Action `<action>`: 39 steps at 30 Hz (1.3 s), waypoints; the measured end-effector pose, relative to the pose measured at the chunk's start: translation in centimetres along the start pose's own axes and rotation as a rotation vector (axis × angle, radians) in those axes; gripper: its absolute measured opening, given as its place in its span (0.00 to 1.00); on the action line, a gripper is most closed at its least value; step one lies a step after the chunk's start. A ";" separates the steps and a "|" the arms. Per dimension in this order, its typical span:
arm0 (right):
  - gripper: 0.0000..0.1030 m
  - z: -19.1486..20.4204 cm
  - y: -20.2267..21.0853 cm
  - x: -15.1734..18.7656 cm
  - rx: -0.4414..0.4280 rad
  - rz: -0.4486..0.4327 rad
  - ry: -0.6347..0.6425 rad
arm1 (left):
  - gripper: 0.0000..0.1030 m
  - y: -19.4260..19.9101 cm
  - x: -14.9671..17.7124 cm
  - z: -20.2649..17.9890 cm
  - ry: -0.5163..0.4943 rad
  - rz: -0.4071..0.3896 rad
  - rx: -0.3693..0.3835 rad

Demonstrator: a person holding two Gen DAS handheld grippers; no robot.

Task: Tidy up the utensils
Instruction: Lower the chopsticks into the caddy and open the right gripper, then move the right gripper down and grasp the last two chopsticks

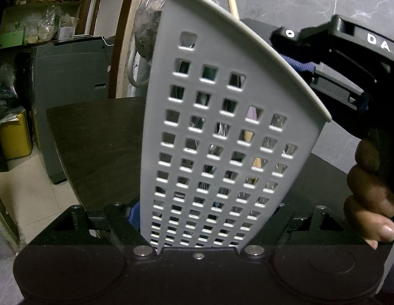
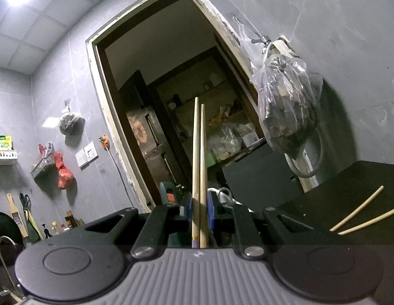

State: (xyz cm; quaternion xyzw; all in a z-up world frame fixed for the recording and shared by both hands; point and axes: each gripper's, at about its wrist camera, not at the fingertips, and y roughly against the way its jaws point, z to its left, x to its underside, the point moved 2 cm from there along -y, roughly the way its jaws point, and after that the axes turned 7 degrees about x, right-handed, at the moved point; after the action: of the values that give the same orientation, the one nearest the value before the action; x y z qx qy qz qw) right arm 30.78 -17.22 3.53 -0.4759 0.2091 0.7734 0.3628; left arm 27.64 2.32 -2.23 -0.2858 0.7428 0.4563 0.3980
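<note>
Your left tool (image 1: 197, 218) is clamped on the holder (image 1: 217, 127), upright on the counter (image 1: 100, 137). Your right tool (image 2: 199, 213) pinches two chopsticks (image 2: 199, 167), long axis running forward past its tips. In the left view the right tool sits right of the holder, beyond its rim. Two more chopsticks (image 2: 362, 216) lie on the counter, far right.

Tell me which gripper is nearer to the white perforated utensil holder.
Left. The left gripper is clamped on the utensil holder, which fills its view. The right gripper, holding a pair of chopsticks, is up beside the holder's rim.
</note>
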 end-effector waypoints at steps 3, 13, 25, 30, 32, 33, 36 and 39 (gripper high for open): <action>0.16 -0.1 0.2 0.1 -0.003 0.023 -0.003 | 0.79 0.0 0.0 0.0 -0.002 0.001 -0.002; 0.66 -0.5 2.1 -0.6 -0.005 0.040 0.008 | 0.79 0.3 0.1 0.3 -0.003 0.002 -0.001; 1.00 -4.3 4.2 -3.3 0.403 0.059 0.046 | 0.79 0.1 0.0 -0.2 0.007 0.002 -0.016; 1.00 -9.3 0.5 -3.1 0.652 0.289 -0.092 | 0.79 0.1 0.0 -0.2 0.008 0.002 -0.016; 1.00 -10.9 -0.9 -2.7 0.661 0.352 -0.146 | 0.79 0.1 0.0 -0.3 0.013 0.002 -0.018; 1.00 -11.5 -1.8 -2.5 0.653 0.387 -0.168 | 0.79 0.1 -0.1 -0.3 0.015 0.002 -0.020; 1.00 -12.5 -4.1 -2.2 0.645 0.432 -0.185 | 0.79 0.0 -0.2 -0.6 0.026 0.003 -0.035; 1.00 -13.1 -6.5 -2.1 0.676 0.453 -0.164 | 0.79 0.0 -0.3 -0.8 0.029 0.003 -0.042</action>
State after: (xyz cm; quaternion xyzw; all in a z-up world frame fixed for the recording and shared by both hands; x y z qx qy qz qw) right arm 43.90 -22.51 -0.48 -0.2088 0.5212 0.7567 0.3348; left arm 27.60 1.64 -1.76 -0.2994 0.7392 0.4681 0.3804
